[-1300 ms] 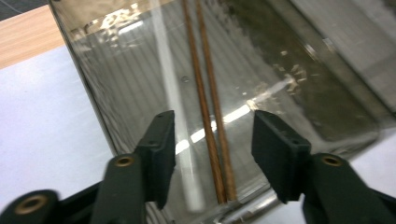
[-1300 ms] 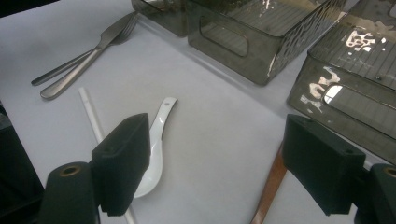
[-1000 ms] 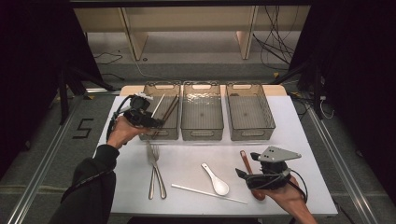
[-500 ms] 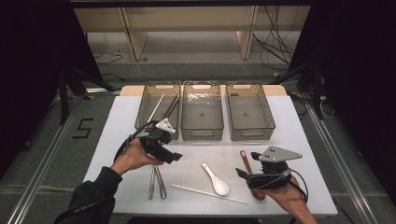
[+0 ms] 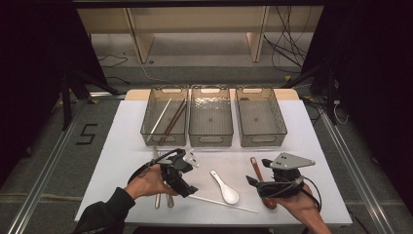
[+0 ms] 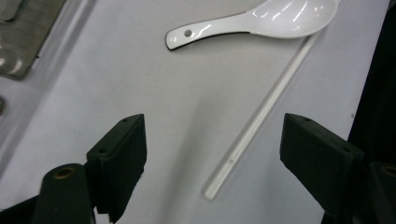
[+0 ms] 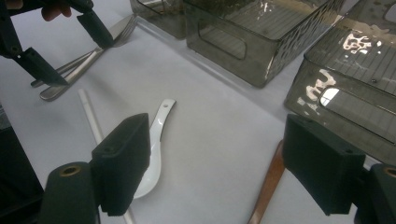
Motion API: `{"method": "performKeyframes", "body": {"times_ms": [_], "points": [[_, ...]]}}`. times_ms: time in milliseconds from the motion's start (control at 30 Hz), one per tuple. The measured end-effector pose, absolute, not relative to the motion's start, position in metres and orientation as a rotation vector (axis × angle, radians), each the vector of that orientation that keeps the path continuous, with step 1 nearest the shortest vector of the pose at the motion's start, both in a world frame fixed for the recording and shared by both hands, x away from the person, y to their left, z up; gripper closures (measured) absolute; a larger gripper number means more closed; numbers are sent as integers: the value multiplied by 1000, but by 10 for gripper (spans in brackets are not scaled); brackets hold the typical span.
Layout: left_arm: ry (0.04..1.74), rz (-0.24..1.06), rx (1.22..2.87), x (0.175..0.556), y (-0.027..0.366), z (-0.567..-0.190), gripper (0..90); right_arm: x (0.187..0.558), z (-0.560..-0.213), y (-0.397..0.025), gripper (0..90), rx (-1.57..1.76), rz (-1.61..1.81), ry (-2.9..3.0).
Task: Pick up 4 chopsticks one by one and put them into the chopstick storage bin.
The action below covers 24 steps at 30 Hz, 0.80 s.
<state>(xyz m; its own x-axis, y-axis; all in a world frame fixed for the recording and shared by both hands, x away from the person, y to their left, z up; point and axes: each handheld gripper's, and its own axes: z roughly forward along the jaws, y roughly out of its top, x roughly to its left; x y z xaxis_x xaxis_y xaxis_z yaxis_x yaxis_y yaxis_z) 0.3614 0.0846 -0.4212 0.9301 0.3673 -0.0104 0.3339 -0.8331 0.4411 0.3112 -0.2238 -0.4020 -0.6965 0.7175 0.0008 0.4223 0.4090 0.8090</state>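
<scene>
A white table [image 5: 311, 131] is seen, with three smoky clear bins [image 5: 211, 121] set side by side along its far edge, the left one holding chopsticks. On the near half, metal cutlery [image 5: 163, 199] is laid at the left, a white chopstick [image 5: 224, 204] and a white spoon [image 5: 225, 187] are placed at the middle, the spoon's bowl just beside the chopstick, and a brown spoon [image 5: 258, 171] is laid at the right. The chopstick is laid slantwise, its near end toward the right.
</scene>
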Motion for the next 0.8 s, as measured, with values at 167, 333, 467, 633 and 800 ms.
{"method": "performKeyframes", "body": {"times_ms": [167,333,467,633,800], "points": [[500,69,2712,356,75,-435,275,311,-403,-223,248,978,1178,2332],[487,54,2772,355,69,-446,341,311,-403,-222,248,976,1178,2333],[476,35,2801,354,66,-450,431,311,-404,-222,248,973,1175,2336],[469,18,2810,353,64,-452,510,311,-404,-222,248,973,1173,2339],[445,21,2828,352,63,-453,563,311,-404,-221,249,972,1171,2341]]}}
